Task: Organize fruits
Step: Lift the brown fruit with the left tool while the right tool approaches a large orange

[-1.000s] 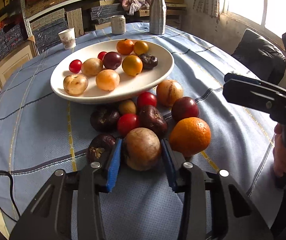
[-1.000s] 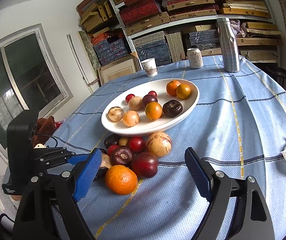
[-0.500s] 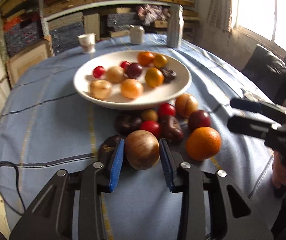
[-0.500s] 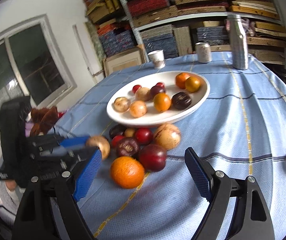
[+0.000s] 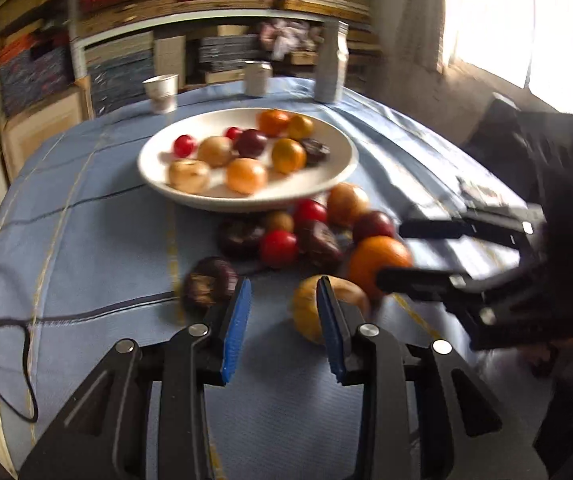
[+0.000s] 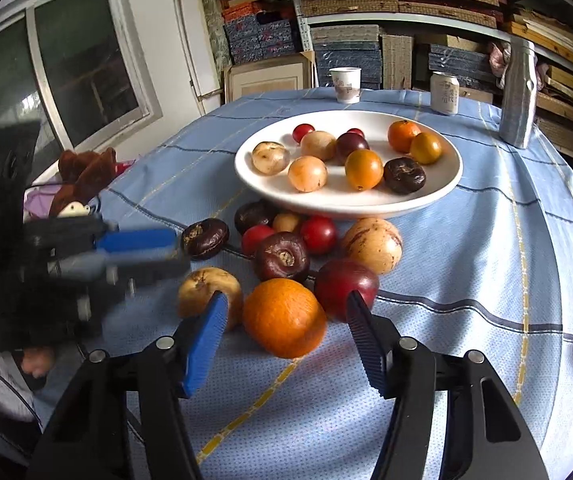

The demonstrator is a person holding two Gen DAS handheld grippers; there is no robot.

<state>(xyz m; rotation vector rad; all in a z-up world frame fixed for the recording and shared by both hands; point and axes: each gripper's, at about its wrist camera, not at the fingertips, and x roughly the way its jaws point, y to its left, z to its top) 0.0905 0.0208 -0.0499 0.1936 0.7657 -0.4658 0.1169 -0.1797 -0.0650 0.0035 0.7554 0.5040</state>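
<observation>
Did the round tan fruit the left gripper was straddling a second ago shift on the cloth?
Yes. The round tan fruit has left the left gripper and now lies beside the big orange, on its side away from the white plate.

Left gripper [image 5: 282, 316] narrowed, empty; right gripper [image 6: 286, 312] closing, half-open.

a paper cup [image 6: 345, 84], a can [image 6: 444, 92] and a metal bottle [image 6: 519, 94] stand on the blue tablecloth [image 6: 486, 240].
</observation>
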